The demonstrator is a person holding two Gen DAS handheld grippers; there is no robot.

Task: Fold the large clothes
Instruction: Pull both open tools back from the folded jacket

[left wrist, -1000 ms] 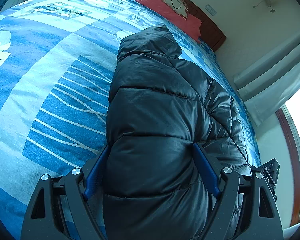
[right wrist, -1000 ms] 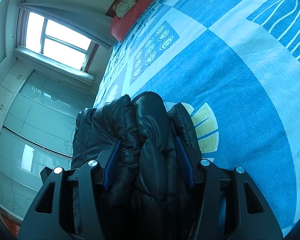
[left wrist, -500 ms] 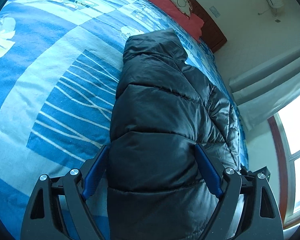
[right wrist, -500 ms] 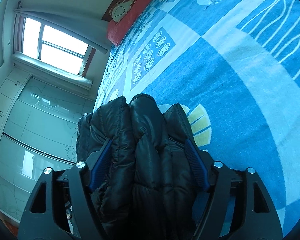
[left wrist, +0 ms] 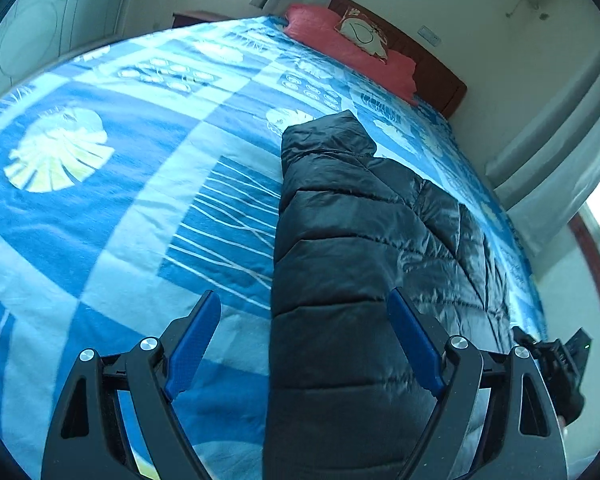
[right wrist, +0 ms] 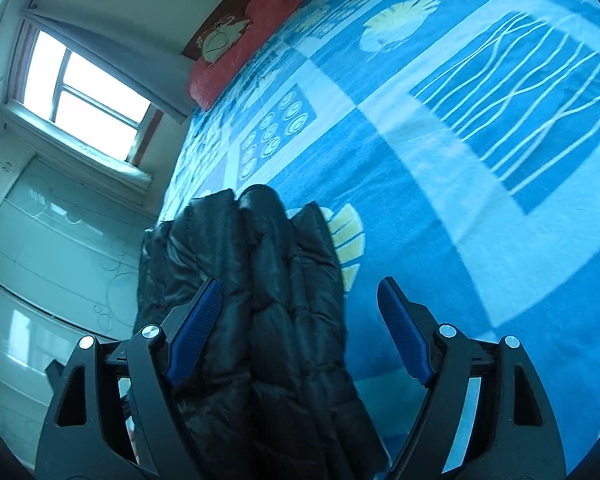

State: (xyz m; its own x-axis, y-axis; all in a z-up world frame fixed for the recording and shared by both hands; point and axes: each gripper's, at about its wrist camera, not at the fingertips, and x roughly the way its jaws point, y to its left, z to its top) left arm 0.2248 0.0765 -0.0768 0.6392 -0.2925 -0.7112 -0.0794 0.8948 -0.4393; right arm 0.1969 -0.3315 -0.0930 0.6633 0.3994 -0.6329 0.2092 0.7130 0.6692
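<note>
A black puffer jacket (left wrist: pixel 360 240) lies folded into a long strip on the blue patterned bed cover (left wrist: pixel 100 220). My left gripper (left wrist: pixel 303 295) hovers open over its near end. Its left pad (left wrist: pixel 194 340) is over bare cover, apart from the jacket, and its right pad (left wrist: pixel 416 344) is above the quilted cloth. In the right wrist view the jacket (right wrist: pixel 268 280) shows end-on as bunched layers. My right gripper (right wrist: pixel 300 283) stands open above it. One pad (right wrist: pixel 196 328) is over the jacket's left side and the other pad (right wrist: pixel 404 328) is clear over the cover.
Red pillows (left wrist: pixel 352 48) and a dark headboard (left wrist: pixel 440 76) lie at the far end of the bed. The bed's right edge runs along a curtained window (right wrist: pixel 84 80) and a wardrobe (right wrist: pixel 40 240). The right gripper's body (left wrist: pixel 556 364) shows at the jacket's lower right.
Both grippers let go of the jacket and drew back and up from it. The right jaws spread wider. The jacket stays lying on the bed.
</note>
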